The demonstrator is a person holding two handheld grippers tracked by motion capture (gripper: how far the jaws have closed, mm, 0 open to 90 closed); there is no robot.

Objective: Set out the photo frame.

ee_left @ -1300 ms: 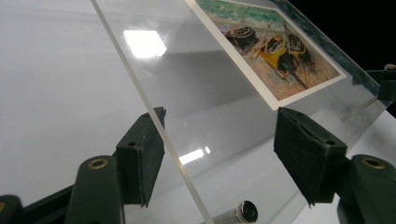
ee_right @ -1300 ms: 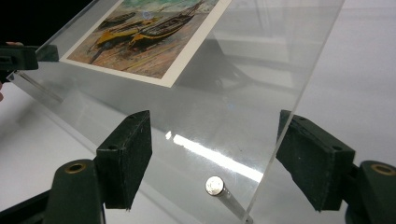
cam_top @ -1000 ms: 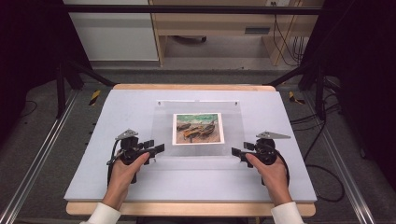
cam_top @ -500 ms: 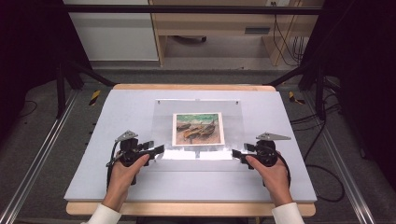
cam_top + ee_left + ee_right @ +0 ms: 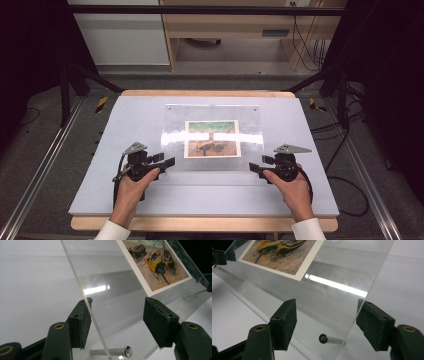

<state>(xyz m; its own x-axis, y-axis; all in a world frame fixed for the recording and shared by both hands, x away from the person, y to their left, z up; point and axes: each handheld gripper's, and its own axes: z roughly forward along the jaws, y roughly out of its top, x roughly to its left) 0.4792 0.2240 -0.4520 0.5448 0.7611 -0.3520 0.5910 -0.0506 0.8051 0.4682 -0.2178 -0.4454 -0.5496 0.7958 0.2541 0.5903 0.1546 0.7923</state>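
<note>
This looks like a lab or recording room set up for testing. A pale grey surface sits on a wooden top, framed by dark metal posts and silver rails running along the grey carpet. Black drapes close off both sides. Loose cables trail across the floor at the right, and more hang by a light wooden bench at the back. Yellow-and-black tape marks the floor near the surface's far corners, beside a white cabinet.
</note>
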